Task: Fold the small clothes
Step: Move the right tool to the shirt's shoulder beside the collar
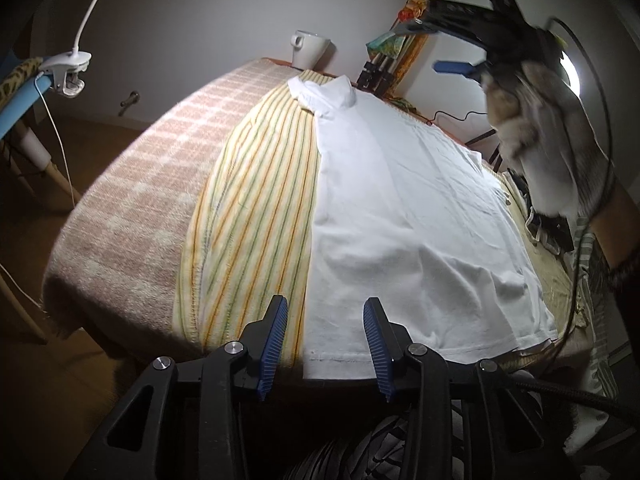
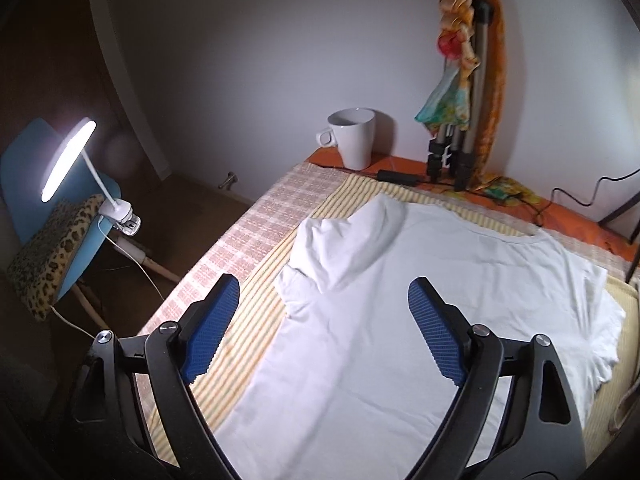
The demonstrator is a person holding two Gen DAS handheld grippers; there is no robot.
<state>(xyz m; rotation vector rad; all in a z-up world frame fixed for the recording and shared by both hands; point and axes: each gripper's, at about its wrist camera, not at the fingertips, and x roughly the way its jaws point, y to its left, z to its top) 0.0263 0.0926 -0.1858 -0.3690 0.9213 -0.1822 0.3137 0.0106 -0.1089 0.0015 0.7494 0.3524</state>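
Note:
A white T-shirt (image 1: pixel 404 216) lies spread on a yellow striped cloth (image 1: pixel 256 208) over the table. One sleeve (image 2: pixel 344 248) is folded in over the body near the far left. My left gripper (image 1: pixel 326 320) is open and empty, low over the shirt's hem at the near edge. My right gripper (image 2: pixel 324 304) is open and empty, above the shirt near the folded sleeve. In the left wrist view the right gripper (image 1: pixel 452 46) shows blurred, held high at the upper right in a gloved hand.
A white mug (image 2: pixel 354 138) stands at the table's far edge. A folded tripod with an orange scarf (image 2: pixel 464 112) leans on the wall beside a black adapter (image 2: pixel 398 176). A clip lamp (image 2: pixel 68 160) sits on a blue chair at left. A plaid blanket (image 1: pixel 132 200) covers the table's left side.

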